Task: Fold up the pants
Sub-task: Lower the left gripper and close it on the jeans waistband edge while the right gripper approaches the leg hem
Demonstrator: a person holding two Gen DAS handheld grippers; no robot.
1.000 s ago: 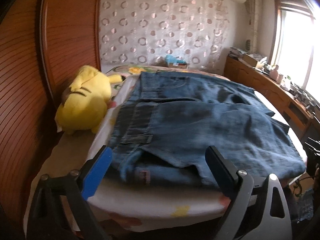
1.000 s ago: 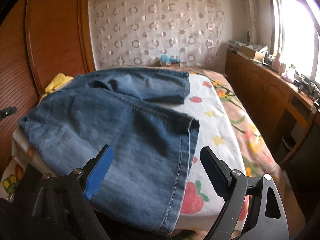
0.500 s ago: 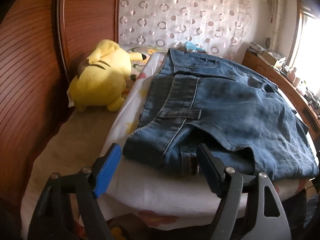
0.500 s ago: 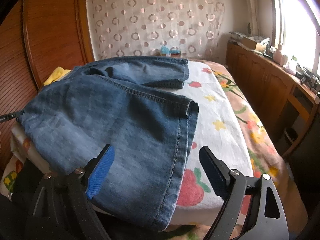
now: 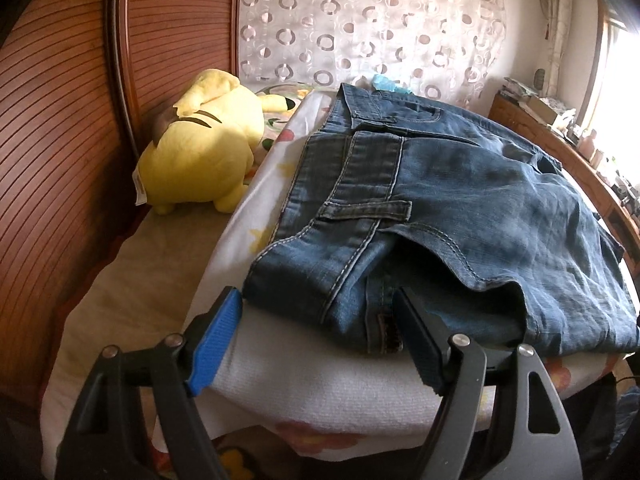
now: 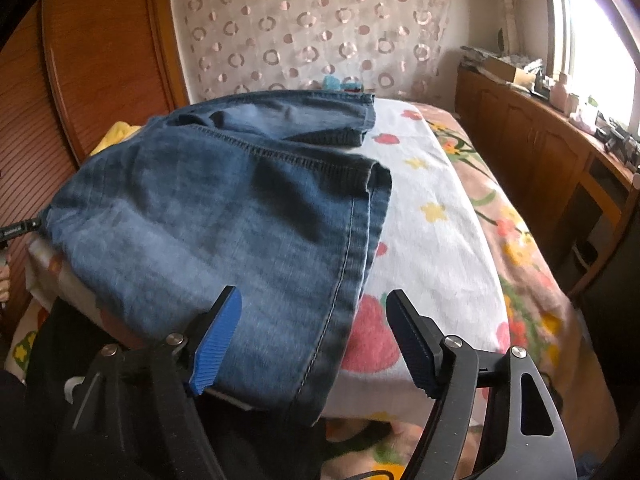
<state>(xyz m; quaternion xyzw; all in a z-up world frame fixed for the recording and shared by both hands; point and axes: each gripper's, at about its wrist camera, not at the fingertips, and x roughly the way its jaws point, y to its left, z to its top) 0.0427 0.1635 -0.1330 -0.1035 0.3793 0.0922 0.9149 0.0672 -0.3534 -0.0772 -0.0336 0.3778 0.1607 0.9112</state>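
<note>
Blue denim pants [image 5: 460,208] lie folded on the bed. In the left wrist view the waistband corner with a belt loop [image 5: 364,210] is nearest. My left gripper [image 5: 320,312] is open, its jaws on either side of that near waistband corner, holding nothing. In the right wrist view the pants [image 6: 224,216] show their leg hems [image 6: 360,216] at the right, the near part hanging over the bed's front edge. My right gripper [image 6: 314,312] is open around that near hem edge, not closed on it.
A yellow plush toy [image 5: 204,152] lies left of the pants by the wooden headboard [image 5: 60,120]. The bed has a white flowered sheet [image 6: 432,220]. A wooden cabinet [image 6: 540,152] with clutter runs along the right under the window. A patterned curtain [image 6: 312,32] hangs behind.
My left gripper has moved left and closer to the waistband corner, which now sits between its jaws. My right gripper has edged closer to the hem edge. Both stay open.
</note>
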